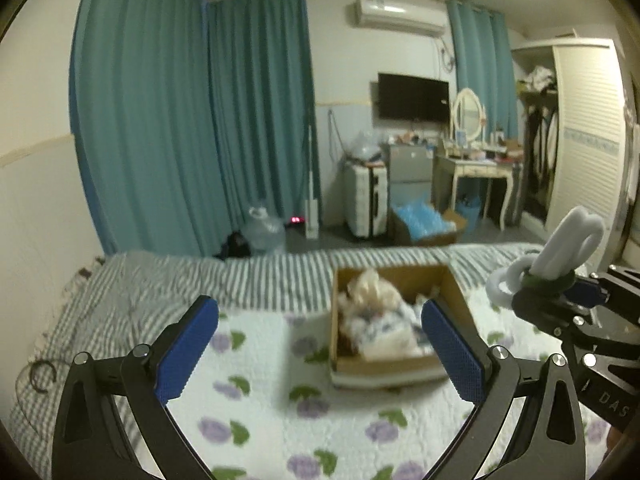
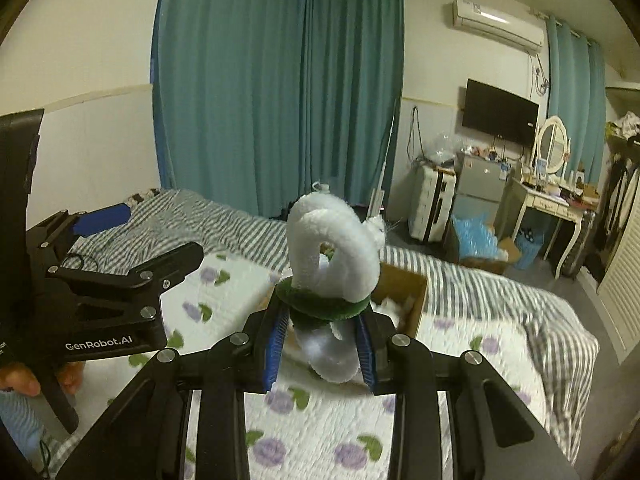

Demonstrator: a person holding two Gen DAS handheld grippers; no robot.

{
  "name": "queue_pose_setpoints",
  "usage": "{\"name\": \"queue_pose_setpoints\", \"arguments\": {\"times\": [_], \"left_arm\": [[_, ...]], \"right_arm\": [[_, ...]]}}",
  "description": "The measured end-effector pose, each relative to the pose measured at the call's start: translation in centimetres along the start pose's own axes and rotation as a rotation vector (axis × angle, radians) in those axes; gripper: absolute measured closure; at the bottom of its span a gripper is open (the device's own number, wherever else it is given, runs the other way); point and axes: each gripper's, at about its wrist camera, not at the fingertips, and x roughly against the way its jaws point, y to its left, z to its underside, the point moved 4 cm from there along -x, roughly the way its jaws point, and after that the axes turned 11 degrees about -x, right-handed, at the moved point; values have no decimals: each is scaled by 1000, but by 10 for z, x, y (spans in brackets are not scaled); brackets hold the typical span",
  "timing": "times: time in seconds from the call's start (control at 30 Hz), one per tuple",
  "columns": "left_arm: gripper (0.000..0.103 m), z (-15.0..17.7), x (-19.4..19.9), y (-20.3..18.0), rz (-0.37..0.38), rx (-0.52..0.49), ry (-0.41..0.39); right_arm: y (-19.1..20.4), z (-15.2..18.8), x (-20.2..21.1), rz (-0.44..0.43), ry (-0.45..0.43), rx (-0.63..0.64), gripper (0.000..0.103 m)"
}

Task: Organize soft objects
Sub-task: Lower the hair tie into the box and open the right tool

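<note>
My right gripper (image 2: 320, 334) is shut on a white plush toy (image 2: 334, 248) with a dark green collar, held above the bed. The toy also shows in the left wrist view (image 1: 560, 248) at the right, above the right gripper (image 1: 560, 292). A cardboard box (image 1: 456, 288) sits on the floral quilt and holds several soft toys (image 1: 376, 316). In the right wrist view the box (image 2: 404, 284) lies just behind the held toy. My left gripper (image 1: 320, 340) is open and empty, low over the quilt, with the box between and beyond its blue pads (image 1: 188, 348). It shows at the left of the right wrist view (image 2: 120, 236).
The bed has a striped sheet (image 1: 168, 284) and a floral quilt (image 1: 280, 420). Beyond its far edge are teal curtains (image 1: 180, 120), a water jug (image 1: 264, 228), a suitcase (image 1: 368, 200), a box of blue items (image 1: 424, 224), a dressing table (image 1: 476, 168) and a wardrobe (image 1: 584, 136).
</note>
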Motion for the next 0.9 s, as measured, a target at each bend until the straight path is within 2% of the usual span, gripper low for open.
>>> {"name": "queue_pose_setpoints", "arguments": {"times": [0.23, 0.33, 0.5, 0.67, 0.9], "left_arm": [[0, -46, -51, -2, -32, -39, -28], [0, -63, -88, -3, -44, -37, -30], [0, -74, -145, -4, -28, -10, -18], [0, -57, -195, -8, -32, -21, 24], [0, -18, -238, -18, -5, -30, 112]], "right_arm": [[-15, -52, -46, 18, -21, -1, 72], [-27, -74, -74, 35, -22, -10, 72], [-47, -95, -126, 68, -2, -20, 72], [-64, -82, -187, 92, 69, -35, 72], [-83, -26, -265, 97, 230, -77, 72]]}}
